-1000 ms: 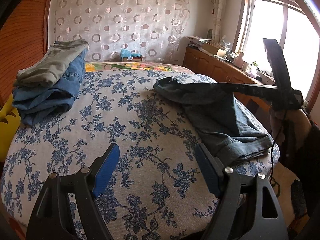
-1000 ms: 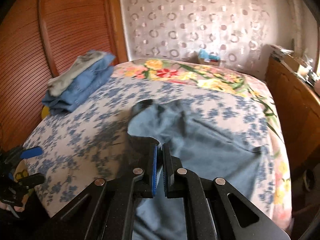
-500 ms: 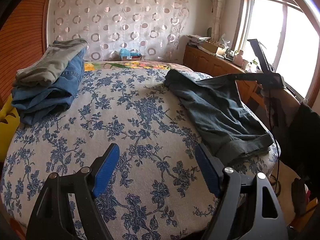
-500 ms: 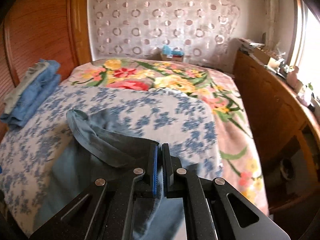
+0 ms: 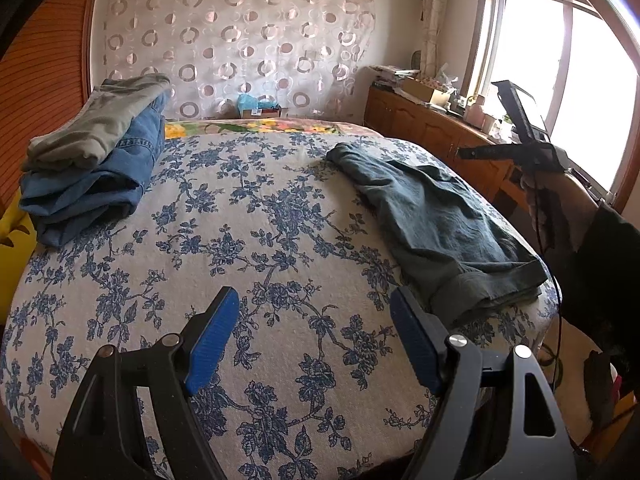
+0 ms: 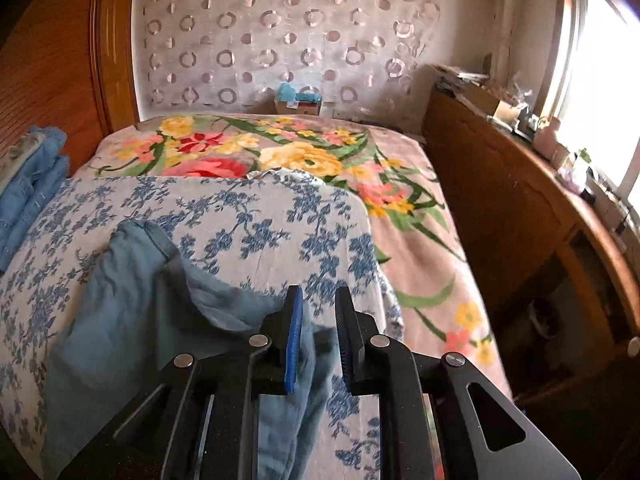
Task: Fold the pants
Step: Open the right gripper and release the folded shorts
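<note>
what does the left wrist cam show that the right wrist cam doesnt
Only the left wrist view shows the open left gripper, the hem end of the dark pants, and the right gripper from outside. Only the right wrist view shows the right gripper, jaws just opening, cloth still between them. Both show the pants, the folded stack and the floral bedspread.

Three pants [image 5: 436,216]: two stacked [image 5: 92,160], one apart.

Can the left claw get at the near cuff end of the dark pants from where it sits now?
Probably yes. The left claw is open and empty over bare floral bedspread, and the dark pants lie just to its right with their cuff end nearest. Nothing sits between them; the right claw is at the far end.
</note>
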Tool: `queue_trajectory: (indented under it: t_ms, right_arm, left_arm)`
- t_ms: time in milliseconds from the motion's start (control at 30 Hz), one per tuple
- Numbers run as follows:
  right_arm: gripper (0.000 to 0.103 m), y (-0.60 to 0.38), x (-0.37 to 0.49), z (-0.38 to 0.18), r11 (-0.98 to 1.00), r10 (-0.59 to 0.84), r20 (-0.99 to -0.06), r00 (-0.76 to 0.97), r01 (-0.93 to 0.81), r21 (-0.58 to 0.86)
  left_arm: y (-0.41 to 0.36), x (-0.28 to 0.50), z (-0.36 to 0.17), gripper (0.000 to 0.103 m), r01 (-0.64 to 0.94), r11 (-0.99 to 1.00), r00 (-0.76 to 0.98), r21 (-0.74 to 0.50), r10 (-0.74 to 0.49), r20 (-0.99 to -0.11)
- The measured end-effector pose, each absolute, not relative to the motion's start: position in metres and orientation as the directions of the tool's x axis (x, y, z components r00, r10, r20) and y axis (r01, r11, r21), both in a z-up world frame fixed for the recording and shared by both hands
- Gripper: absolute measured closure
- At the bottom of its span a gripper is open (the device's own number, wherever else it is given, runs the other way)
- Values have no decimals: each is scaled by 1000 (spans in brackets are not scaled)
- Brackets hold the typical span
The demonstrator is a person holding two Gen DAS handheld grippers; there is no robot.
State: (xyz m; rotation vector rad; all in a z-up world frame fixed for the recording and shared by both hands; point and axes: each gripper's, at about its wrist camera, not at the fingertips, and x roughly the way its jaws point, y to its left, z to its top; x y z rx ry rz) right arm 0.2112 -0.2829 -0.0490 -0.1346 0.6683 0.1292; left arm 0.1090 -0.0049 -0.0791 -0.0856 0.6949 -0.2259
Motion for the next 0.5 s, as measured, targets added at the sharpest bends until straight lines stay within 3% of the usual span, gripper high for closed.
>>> queue_trajectory:
  t_ms: [100,267,500]
  right_arm:
    - [83,-286,198,-49,982,111,-624,773,-181,-50]
    - [67,-293,157,-52,967,198,-611,767,-256,-7]
    - [64,-316,93,-62,953,256,-588,767,-301,22]
  left_arm:
    - [-6,109,-79,24,181,972,745,-151,-236,-624]
    - [-11,109,-79,24,191,970,740,-149,-242,-627]
    - [-23,109,-81,24,215,967,731,-136,-251,-634]
